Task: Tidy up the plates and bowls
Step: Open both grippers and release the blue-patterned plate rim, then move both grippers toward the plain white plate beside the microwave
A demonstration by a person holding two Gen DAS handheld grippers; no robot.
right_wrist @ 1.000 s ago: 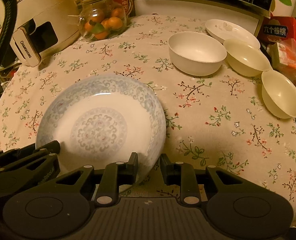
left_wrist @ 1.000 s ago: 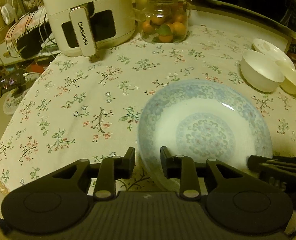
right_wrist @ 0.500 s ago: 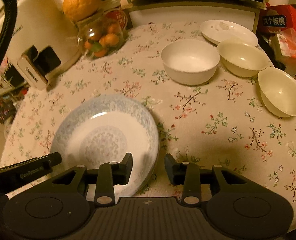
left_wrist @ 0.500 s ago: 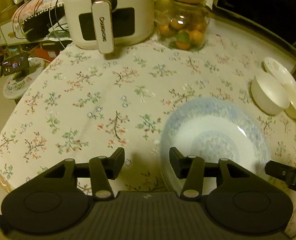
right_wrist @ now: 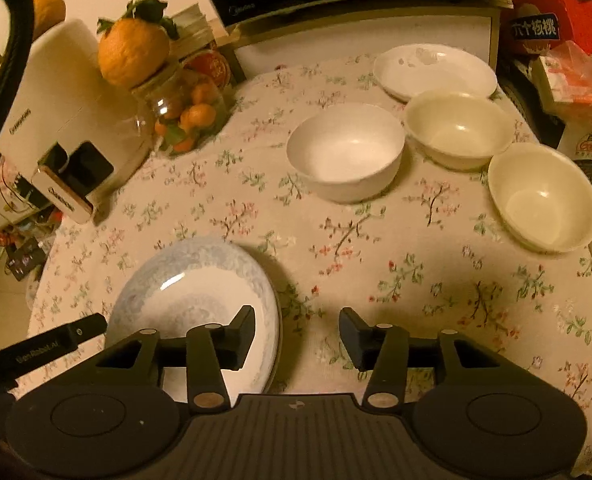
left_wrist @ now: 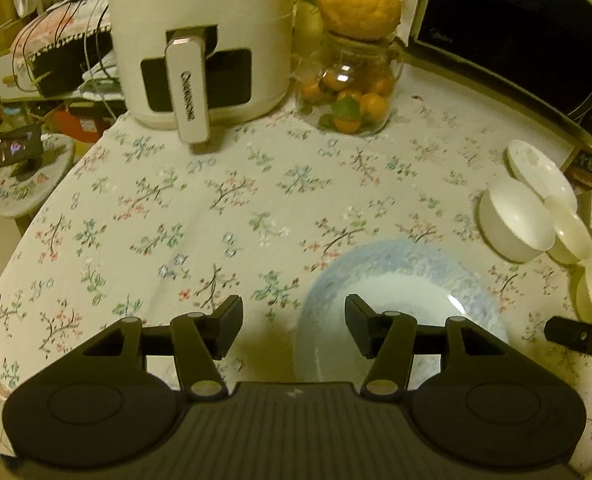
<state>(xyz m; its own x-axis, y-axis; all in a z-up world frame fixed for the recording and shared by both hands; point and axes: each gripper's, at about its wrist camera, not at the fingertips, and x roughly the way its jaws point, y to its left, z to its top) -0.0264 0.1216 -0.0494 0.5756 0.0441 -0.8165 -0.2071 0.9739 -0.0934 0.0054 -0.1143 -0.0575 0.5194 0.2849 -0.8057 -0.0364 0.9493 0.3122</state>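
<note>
A blue-patterned plate [left_wrist: 400, 280] lies flat on the floral tablecloth near the front edge; it also shows in the right wrist view [right_wrist: 199, 284]. My left gripper [left_wrist: 293, 330] is open and empty, raised above the plate's left rim. My right gripper [right_wrist: 296, 336] is open and empty, raised above the plate's right rim. A white bowl [right_wrist: 346, 150], two cream bowls [right_wrist: 458, 128] [right_wrist: 544, 196] and a white plate [right_wrist: 436, 70] stand at the back right.
A white air fryer [left_wrist: 199, 40] and a glass jar of oranges [left_wrist: 352, 92] stand at the back of the table [left_wrist: 215, 200]. A microwave [left_wrist: 516, 36] sits behind. Boxes and packets [right_wrist: 556, 28] crowd the right edge.
Both grippers opened, let go of the blue-patterned plate and drew up and back. The plate now rests on the table.
</note>
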